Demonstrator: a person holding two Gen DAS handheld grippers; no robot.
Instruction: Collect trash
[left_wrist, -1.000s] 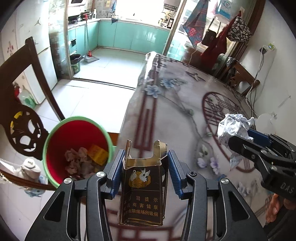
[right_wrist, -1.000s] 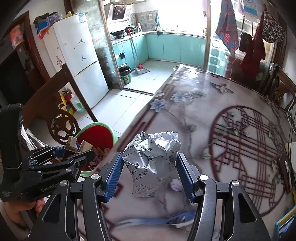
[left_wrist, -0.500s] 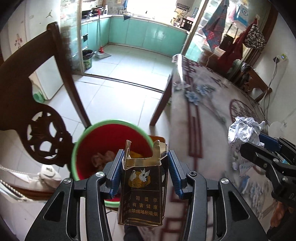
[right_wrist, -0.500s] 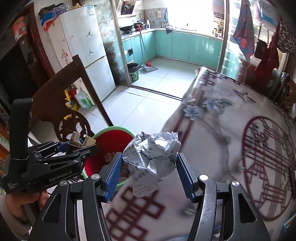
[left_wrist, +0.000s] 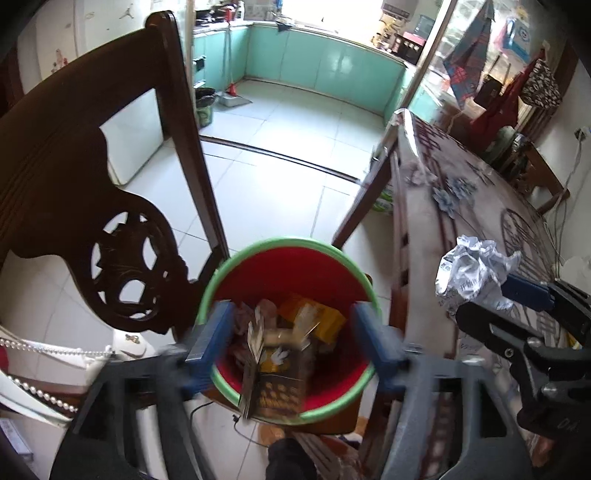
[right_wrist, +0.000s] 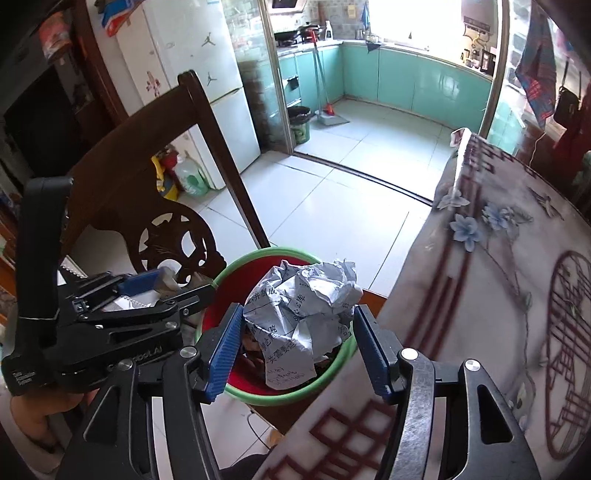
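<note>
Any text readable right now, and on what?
"DA", cut off by the frame edge: side of black right hand-held gripper.
Printed Chinese characters on crumpled white paper ball: too creased to read.
Print on dark cigarette pack: blurred.
Labels on black left hand-held gripper: too small, partly hidden.

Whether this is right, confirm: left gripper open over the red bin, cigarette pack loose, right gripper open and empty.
Wrong on the right gripper: the right wrist view shows it shut on the crumpled paper, not open and empty. The rest stands: the left gripper is open over the red bin, the cigarette pack loose.
</note>
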